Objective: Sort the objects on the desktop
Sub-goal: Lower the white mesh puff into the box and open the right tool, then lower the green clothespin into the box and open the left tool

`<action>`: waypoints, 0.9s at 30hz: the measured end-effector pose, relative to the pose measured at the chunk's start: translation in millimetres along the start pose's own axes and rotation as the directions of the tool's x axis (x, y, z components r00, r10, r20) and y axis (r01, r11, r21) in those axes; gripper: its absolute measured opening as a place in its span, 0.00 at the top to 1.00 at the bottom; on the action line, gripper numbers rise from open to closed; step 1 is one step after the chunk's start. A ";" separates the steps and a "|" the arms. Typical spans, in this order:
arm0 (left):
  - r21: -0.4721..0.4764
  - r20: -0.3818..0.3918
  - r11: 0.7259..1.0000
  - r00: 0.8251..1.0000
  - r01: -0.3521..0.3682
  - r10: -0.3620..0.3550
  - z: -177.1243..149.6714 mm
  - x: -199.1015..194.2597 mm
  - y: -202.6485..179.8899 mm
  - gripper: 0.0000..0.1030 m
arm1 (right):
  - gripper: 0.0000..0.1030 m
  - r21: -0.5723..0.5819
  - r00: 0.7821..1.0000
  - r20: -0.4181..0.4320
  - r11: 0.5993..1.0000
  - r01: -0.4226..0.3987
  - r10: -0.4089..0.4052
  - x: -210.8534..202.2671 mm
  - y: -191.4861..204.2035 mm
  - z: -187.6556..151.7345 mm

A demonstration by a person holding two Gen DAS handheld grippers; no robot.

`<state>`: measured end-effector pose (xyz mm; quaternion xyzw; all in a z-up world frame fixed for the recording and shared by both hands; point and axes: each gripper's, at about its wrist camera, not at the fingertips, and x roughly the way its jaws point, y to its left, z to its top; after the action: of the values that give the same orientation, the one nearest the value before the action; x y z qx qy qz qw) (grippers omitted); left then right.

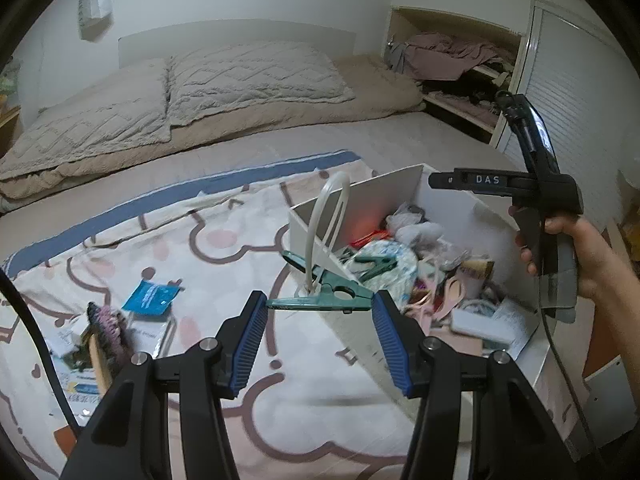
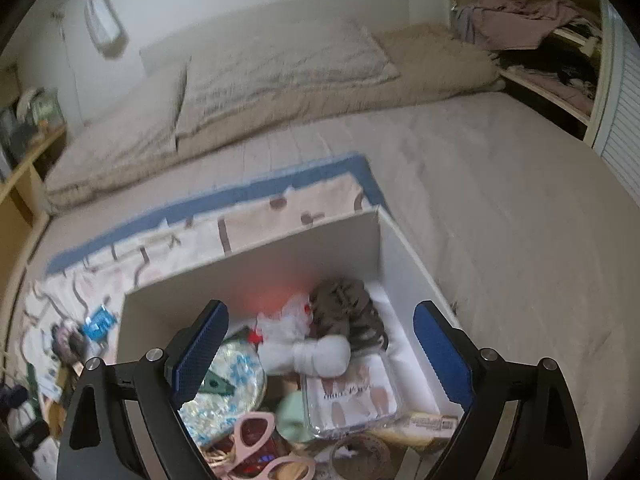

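My left gripper (image 1: 320, 312) is clamped on a teal clothes peg (image 1: 320, 298), its blue pads pressing the peg's two ends, and a pale plastic loop (image 1: 326, 220) rises from the peg. I hold it just over the near rim of the white box (image 1: 360, 322), which sits on a cartoon-printed blanket (image 1: 224, 240) spread over the bed. My right gripper (image 2: 320, 350) stands wide apart with nothing between its pads, hovering above the inside of the same box; from the left camera I see my right hand (image 1: 576, 252) wrapped around its handle beyond the box's far wall. Beneath it lie pink sunglasses (image 2: 256, 440), a round floral tin (image 2: 228, 384), a clear packet of press-on nails (image 2: 352, 396), a white rolled cloth (image 2: 316, 354) and a brown hair claw (image 2: 348, 312). Outside the box, to the left on the blanket, rest a blue sachet (image 1: 150, 296) and a hairbrush (image 1: 108, 336) among papers. Farther off, two quilted pillows (image 1: 180, 88) lie against the headboard, and an open closet (image 1: 460, 68) holds heaped clothes.
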<state>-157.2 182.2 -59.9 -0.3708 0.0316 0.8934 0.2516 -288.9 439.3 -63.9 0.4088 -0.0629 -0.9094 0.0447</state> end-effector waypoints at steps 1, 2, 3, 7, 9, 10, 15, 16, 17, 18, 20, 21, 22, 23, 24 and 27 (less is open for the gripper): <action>-0.001 0.004 1.000 1.000 0.007 -0.007 2.6 1.2 -3.1 0.47 | 0.01 0.015 1.000 0.014 1.000 -0.007 0.007 -2.4 -2.8 1.8; -0.003 0.007 1.000 1.000 0.011 -0.011 4.6 2.5 -5.2 0.47 | 0.00 0.025 1.000 0.024 1.000 -0.015 0.014 -3.3 -4.7 4.5; -0.006 0.011 1.000 1.000 0.019 -0.019 7.7 4.3 -8.1 0.47 | 0.00 0.036 0.999 0.036 0.999 -0.020 0.019 -5.5 -7.2 5.2; 0.010 0.010 1.000 1.000 0.026 -0.027 14.3 15.0 -19.3 0.47 | 0.00 0.068 0.998 0.067 0.998 -0.013 0.009 -13.8 -19.0 6.2; 0.023 0.008 1.000 1.000 0.021 -0.021 17.6 22.6 -25.3 0.47 | 0.00 0.080 0.997 0.074 0.997 -0.002 -0.004 -12.5 -25.9 7.5; 0.026 0.006 0.999 1.000 0.021 -0.021 19.0 25.8 -27.1 0.47 | 0.00 0.087 0.997 0.075 0.996 0.005 -0.011 -13.1 -29.8 7.7; 0.032 -0.010 0.999 0.999 0.034 -0.033 25.4 45.0 -40.8 0.47 | 0.00 0.104 0.997 0.063 0.994 0.037 -0.044 -14.8 -45.1 4.4; 0.025 -0.018 0.999 0.999 0.036 -0.036 26.4 49.9 -43.2 0.47 | 0.00 0.106 0.997 0.060 0.994 0.041 -0.047 -13.8 -47.1 4.1; 0.017 -0.025 0.999 0.999 0.039 -0.039 27.0 53.6 -45.4 0.47 | 0.00 0.107 0.997 0.055 0.993 0.046 -0.053 -12.9 -49.4 4.2; 0.004 -0.036 0.999 0.998 0.045 -0.045 27.2 58.3 -47.7 0.47 | 0.00 0.108 0.997 0.053 0.993 0.050 -0.056 -12.3 -51.2 4.2; -0.012 -0.052 0.998 0.997 0.057 -0.058 28.3 66.8 -53.0 0.47 | 0.00 0.119 0.997 0.053 0.992 0.049 -0.056 -11.8 -56.7 4.6; -0.016 -0.060 0.998 0.996 0.061 -0.062 29.5 71.4 -55.8 0.47 | 0.00 0.127 0.997 0.054 0.991 0.046 -0.053 -11.6 -58.9 4.9; -0.017 -0.068 0.998 0.996 0.059 -0.060 30.8 76.0 -58.6 0.47 | 0.00 0.135 0.997 0.055 0.990 0.043 -0.051 -12.1 -60.9 4.3; -0.017 -0.073 0.998 0.996 0.057 -0.058 32.0 79.3 -60.2 0.47 | 0.00 0.144 0.997 0.057 0.989 0.038 -0.047 -12.4 -62.6 4.0; -0.019 -0.079 0.998 0.995 0.056 -0.057 32.4 82.7 -63.3 0.47 | 0.00 0.151 0.997 0.055 0.988 0.037 -0.046 -12.1 -63.2 4.0; -0.031 -0.098 0.998 0.993 0.057 -0.060 31.4 89.6 -70.3 0.47 | 0.00 0.161 0.998 0.031 0.986 0.050 -0.056 -9.0 -65.6 2.7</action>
<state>-197.8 289.2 -88.8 -0.4191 0.0205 0.8664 0.2707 -286.9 505.6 -65.4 0.3962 -0.1257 -0.9094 -0.0136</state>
